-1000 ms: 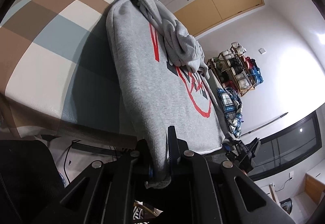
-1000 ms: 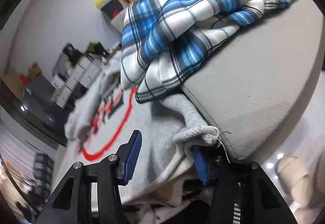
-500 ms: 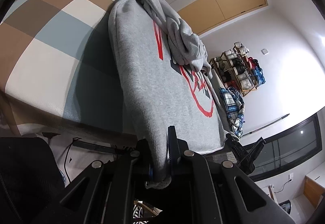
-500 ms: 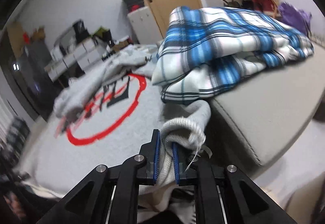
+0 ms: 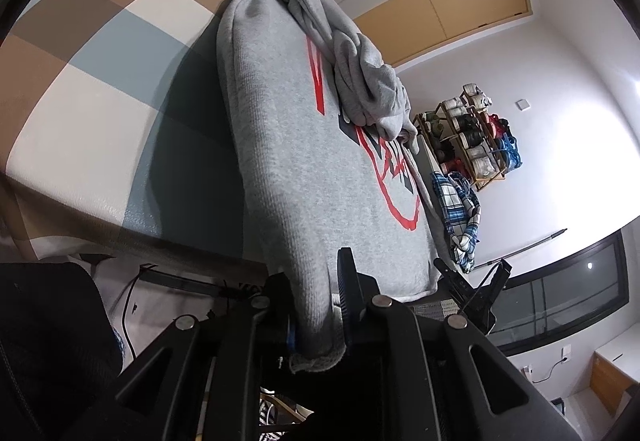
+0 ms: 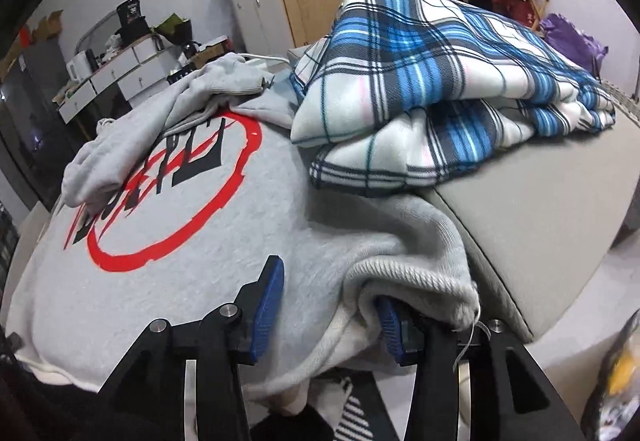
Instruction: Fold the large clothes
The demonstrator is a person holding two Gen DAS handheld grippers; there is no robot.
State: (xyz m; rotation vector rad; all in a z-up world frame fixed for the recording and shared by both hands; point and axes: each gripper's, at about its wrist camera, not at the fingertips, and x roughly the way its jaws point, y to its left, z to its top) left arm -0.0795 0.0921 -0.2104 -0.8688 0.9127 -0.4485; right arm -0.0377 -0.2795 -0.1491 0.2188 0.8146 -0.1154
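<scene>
So the grey hoodie (image 5: pixel 288 145) is lying flat, print side up, its bottom hem hanging over the near edge of the checked bed (image 5: pixel 92 53), with one sleeve (image 5: pixel 352 69) lying bunched on top of the red circle print (image 6: pixel 168 201). The left gripper (image 5: pixel 318 305) is opening its jaws, though the hem corner is sitting between the fingers and still touching both. The right gripper (image 6: pixel 332 305) is opening too, fingers well apart, with the ribbed hem draping over the right pad (image 6: pixel 390 329). A folded blue plaid shirt (image 6: pixel 440 101) is sitting on the grey cushion (image 6: pixel 540 209), right beside the hoodie's far-side edge.
</scene>
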